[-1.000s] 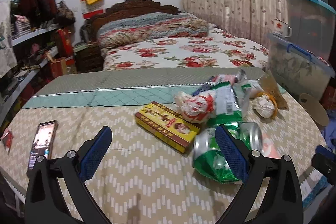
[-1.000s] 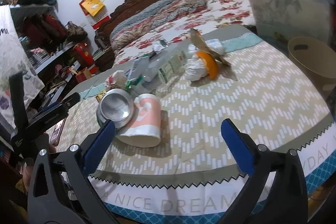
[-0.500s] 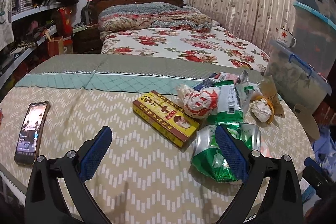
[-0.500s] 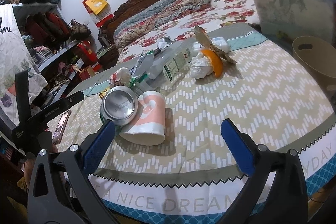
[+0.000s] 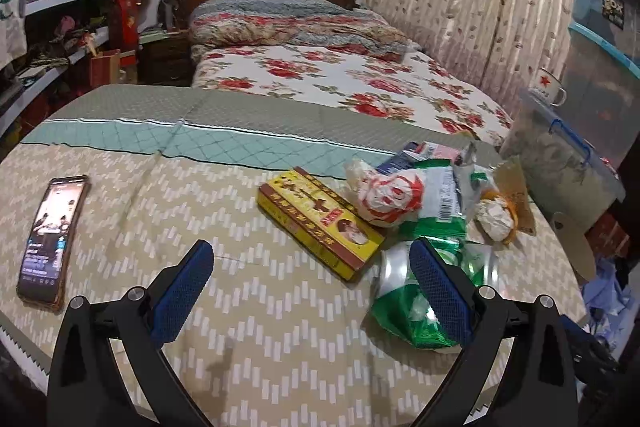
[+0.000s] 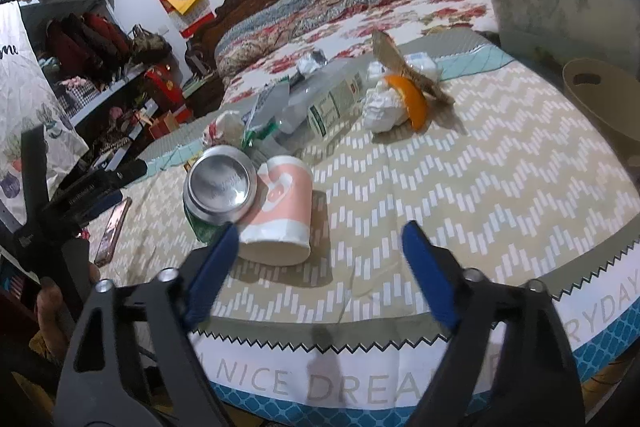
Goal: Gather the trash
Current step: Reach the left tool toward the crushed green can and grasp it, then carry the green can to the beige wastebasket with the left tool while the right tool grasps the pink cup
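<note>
Right gripper point(image 6: 320, 259): jaws closing, nothing between; we are approaching pink-and-white paper cup point(image 6: 282, 211) lying beside dented silver-green can point(image 6: 220, 187). Left gripper point(image 5: 312, 291) spread, empty. Next: straddling cup, squeezing gently.

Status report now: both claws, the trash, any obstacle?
Left claw open, empty. Right claw closing, nothing between jaws. Can and paper cup untouched on table. Phone lies nearby.

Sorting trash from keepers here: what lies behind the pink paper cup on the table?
Behind the pink paper cup lies a clear plastic bottle on its side, with green wrappers beside it. A can leans against the cup; whatever lies beneath the pile is covered.
</note>
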The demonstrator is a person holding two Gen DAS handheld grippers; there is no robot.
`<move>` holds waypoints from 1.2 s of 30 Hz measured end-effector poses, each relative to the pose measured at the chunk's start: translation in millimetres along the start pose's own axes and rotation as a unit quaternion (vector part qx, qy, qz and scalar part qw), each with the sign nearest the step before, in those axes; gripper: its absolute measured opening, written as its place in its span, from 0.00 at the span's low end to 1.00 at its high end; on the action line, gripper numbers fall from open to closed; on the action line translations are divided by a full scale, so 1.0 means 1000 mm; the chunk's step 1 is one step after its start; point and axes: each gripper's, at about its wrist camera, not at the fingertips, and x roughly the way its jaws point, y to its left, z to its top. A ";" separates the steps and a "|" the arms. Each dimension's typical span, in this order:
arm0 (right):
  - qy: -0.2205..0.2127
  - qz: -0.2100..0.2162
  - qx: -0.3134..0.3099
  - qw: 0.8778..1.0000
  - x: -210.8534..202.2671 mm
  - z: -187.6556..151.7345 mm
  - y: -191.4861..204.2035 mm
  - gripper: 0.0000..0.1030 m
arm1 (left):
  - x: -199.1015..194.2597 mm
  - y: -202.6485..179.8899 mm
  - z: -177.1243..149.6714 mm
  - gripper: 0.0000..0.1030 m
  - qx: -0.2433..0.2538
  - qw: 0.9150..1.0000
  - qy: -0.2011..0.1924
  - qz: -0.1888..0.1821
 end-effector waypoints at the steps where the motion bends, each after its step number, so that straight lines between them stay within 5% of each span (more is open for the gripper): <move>1: 0.004 0.002 0.001 1.000 0.002 0.000 0.000 0.71 | 0.000 -0.002 0.000 0.88 0.005 1.000 0.004 -0.012; 10: 0.037 0.037 -0.001 0.999 0.029 0.010 -0.002 0.70 | 0.003 -0.045 -0.008 0.80 0.066 0.992 0.028 -0.108; 16: 0.073 0.072 0.006 0.995 0.060 0.016 -0.001 0.70 | 0.024 -0.076 -0.016 0.72 0.099 0.984 0.063 -0.136; 19: 0.106 0.120 0.020 0.987 0.077 0.014 0.001 0.38 | 0.035 -0.084 -0.019 0.55 0.109 0.981 0.081 -0.140; 20: 0.109 0.123 0.020 0.986 0.080 0.014 0.000 0.35 | 0.038 -0.087 -0.020 0.43 0.115 0.979 0.089 -0.144; 21: 0.105 0.123 0.017 0.987 0.080 0.013 -0.001 0.33 | 0.041 -0.090 -0.022 0.25 0.120 0.975 0.102 -0.155; 30: 0.035 0.050 0.061 0.996 0.029 0.015 -0.060 0.28 | 0.029 -0.112 -0.032 0.21 0.152 0.958 0.091 -0.225; 36: -0.001 0.024 0.128 0.991 -0.003 0.019 -0.109 0.28 | 0.040 -0.153 -0.031 0.21 0.179 0.937 0.119 -0.275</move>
